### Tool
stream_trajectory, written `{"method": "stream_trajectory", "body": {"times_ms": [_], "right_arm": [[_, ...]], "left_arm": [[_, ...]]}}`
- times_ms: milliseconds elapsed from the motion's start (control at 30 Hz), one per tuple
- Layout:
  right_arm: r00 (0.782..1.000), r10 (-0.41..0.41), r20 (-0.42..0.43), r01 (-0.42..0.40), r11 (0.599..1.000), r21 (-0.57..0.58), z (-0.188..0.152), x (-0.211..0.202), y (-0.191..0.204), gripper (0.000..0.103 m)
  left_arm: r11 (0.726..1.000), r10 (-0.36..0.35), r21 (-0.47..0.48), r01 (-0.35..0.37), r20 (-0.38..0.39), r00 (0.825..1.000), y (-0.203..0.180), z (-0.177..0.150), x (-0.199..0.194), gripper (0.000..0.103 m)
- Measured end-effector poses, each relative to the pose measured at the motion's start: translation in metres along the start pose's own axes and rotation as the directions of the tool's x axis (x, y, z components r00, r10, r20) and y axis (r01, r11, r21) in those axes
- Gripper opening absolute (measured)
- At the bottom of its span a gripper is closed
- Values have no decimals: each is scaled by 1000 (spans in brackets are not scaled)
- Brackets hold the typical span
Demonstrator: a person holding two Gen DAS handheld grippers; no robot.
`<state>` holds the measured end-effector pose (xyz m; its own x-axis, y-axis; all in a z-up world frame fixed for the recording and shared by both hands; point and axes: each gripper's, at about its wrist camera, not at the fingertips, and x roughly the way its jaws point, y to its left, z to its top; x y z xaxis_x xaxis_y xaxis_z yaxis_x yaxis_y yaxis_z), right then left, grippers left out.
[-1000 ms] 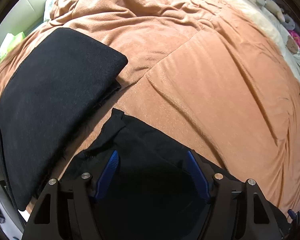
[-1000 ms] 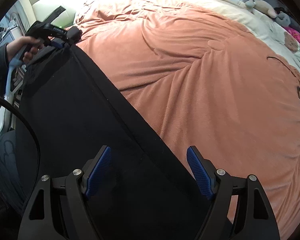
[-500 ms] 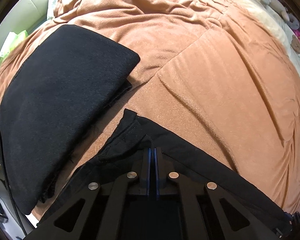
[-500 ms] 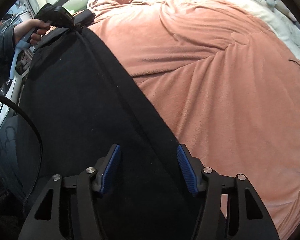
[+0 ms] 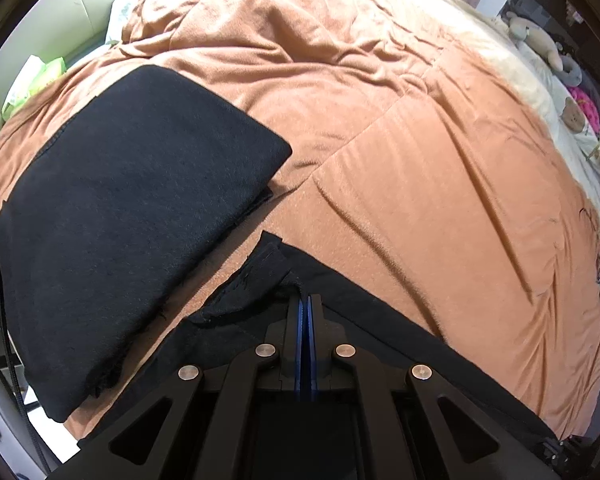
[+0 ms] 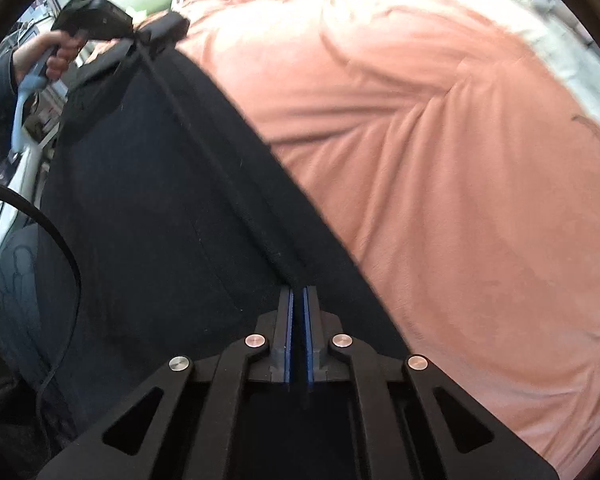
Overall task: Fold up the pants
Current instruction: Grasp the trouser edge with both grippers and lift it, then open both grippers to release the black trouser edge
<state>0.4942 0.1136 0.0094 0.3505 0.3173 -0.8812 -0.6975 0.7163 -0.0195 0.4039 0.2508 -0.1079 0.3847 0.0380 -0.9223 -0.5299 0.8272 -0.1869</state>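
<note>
Left gripper point(image 5: 304, 300): blue-padded fingers pressed together, pinching a corner of the black pants point(image 5: 260, 280). Right gripper point(image 6: 297, 292): fingers drawn narrow on the same pants point(image 6: 172, 208), clamped at a seam edge.

Pants: held up off the bed, stretched taut between the two grippers; in the right wrist view the seam runs as a straight ridge from the near fingers up to the left gripper point(image 6: 156, 34) at upper left, with the person's left hand point(image 6: 56, 58) on its handle. Cloth hangs down to the left of that line.

Orange blanket point(image 5: 420, 160): wrinkled, covers the bed under the pants.

Folded black garment point(image 5: 132, 208): lies flat on the blanket, left of the pinched corner, apart from it.

Stuffed toys point(image 5: 540, 42): far right edge of bed.
</note>
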Motion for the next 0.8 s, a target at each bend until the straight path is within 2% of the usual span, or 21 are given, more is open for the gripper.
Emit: {"method": "stream_trajectory", "body": {"times_ms": [100,200,467,533,567,667,700,733,767,800], "right_arm": [[997,-62,38,61,998,5,4,-10,6,0],[997,-75,32,75,997,21,8,-8,4,0],[997,-71,-10,71,996,62,8,17,-5,0],[997,-72,-30,74,994,76,7,27,-7,0],[996,-76,-45,80,993,83,6,34,-8,0],[995,-88,-42,93,988,124,3,45,-12,10],[995,-93,-38,97,986,137,3,45,-14,12],[994,-100,-35,105,983,153,4,44,-15,18],[993,-112,-31,116,978,175,5,41,-17,28],[993,-115,-21,117,975,188,4,36,-18,33]], "left_arm": [[1000,-17,-9,17,18,1000,0,3,-4,2],[1000,-25,-11,26,13,1000,-3,6,0,2],[1000,-17,-18,17,-22,1000,-9,12,35,2],[999,-32,-26,31,-33,999,-7,13,49,5],[999,-31,-28,30,-40,999,-7,13,53,7],[997,-65,-50,62,-48,997,-1,10,58,20],[996,-77,-55,74,-47,996,0,9,56,33],[995,-85,-57,83,-42,995,2,8,52,47],[995,-92,-53,90,-29,995,3,7,46,52],[995,-94,-47,93,-14,995,4,6,40,56]]}}
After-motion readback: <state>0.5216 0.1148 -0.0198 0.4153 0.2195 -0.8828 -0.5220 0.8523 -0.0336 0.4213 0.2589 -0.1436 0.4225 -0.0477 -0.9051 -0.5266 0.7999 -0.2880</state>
